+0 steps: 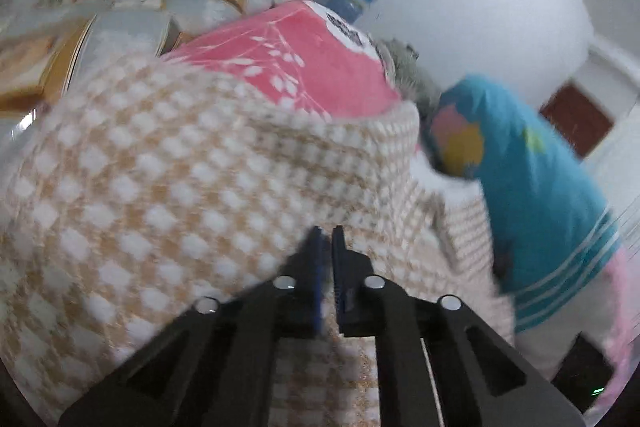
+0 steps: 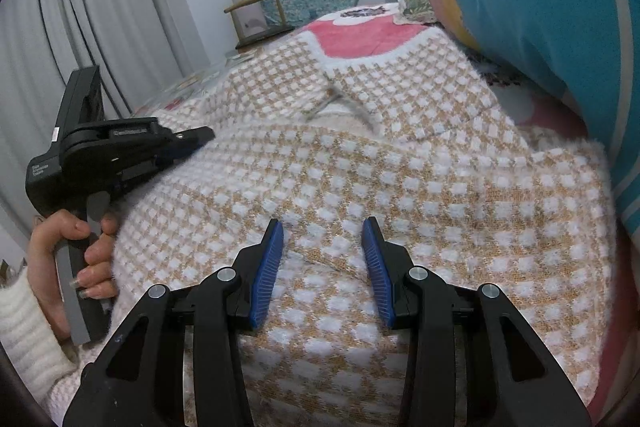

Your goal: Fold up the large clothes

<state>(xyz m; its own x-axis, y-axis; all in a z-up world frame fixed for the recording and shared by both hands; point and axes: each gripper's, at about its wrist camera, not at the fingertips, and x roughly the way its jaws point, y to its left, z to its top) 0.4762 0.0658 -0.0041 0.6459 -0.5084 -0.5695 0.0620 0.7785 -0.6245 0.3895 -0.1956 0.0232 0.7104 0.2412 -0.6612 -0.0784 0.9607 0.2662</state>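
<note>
A tan and white checked knit sweater (image 2: 360, 155) lies spread on a pink blanket. It fills the left wrist view (image 1: 180, 167), which is blurred. My left gripper (image 1: 327, 233) is nearly shut, its jaws a narrow slit apart just over the knit; I cannot tell whether fabric is pinched. In the right wrist view the left gripper (image 2: 200, 137) sits at the sweater's left edge. My right gripper (image 2: 323, 227) is open and empty, with its fingers just above the near part of the sweater.
The pink floral blanket (image 1: 312, 67) covers the bed beyond the sweater. A blue patterned pillow (image 2: 540, 7) lies at the right, also shown in the left wrist view (image 1: 532, 179). A wooden chair (image 2: 256, 15) and grey curtains (image 2: 80, 7) stand at the left.
</note>
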